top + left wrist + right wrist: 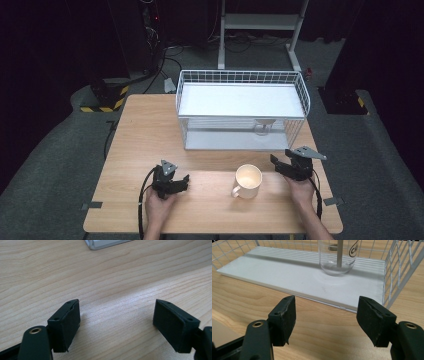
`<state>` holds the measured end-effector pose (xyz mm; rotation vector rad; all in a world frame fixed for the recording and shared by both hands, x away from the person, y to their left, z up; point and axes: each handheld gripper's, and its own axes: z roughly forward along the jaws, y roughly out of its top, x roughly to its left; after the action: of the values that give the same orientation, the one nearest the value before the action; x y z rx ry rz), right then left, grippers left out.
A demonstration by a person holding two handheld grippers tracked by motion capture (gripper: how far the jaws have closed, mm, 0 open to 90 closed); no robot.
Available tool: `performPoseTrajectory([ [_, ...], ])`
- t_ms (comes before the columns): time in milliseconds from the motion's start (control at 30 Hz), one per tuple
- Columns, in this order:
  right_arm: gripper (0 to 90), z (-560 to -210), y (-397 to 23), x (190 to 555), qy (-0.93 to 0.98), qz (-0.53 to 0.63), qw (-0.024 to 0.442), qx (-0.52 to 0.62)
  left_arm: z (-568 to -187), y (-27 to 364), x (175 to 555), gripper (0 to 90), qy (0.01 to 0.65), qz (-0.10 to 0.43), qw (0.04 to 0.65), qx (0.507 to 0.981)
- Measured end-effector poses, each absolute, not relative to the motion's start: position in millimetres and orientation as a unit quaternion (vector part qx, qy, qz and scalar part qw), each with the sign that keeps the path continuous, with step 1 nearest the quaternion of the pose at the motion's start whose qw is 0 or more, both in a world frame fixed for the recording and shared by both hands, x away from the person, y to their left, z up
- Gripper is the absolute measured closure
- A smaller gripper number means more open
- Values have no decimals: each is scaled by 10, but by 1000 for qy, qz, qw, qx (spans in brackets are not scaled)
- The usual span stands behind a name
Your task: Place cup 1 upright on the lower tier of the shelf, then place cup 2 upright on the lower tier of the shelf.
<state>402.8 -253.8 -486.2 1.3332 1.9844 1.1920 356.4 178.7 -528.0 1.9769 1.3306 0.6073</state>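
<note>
Bench (150,135): pale wood grain, dark room behind.
Mug (247,181): cream, glossy, upright on the bench near its front edge, handle toward the front-left.
Right tool (286,166): just right of the mug, nearer hand; jaws apart, holding nothing.
Left tool (176,184): well left of the mug, jaws apart, empty.
Rack (240,75): white wire, behind the mug; clear glass (337,257) on its lower shelf.

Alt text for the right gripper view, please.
The right hand-held gripper hangs open over a wooden table, facing a clear glass on the white bottom shelf of a wire rack.
</note>
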Motion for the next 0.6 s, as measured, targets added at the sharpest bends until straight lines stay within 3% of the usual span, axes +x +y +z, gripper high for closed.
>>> performPoseTrajectory([
  [600, 320, -4935, -2687, 3754, 718, 436, 233, 490, -5280, 1788, 3564, 221, 510, 233, 334, 758],
])
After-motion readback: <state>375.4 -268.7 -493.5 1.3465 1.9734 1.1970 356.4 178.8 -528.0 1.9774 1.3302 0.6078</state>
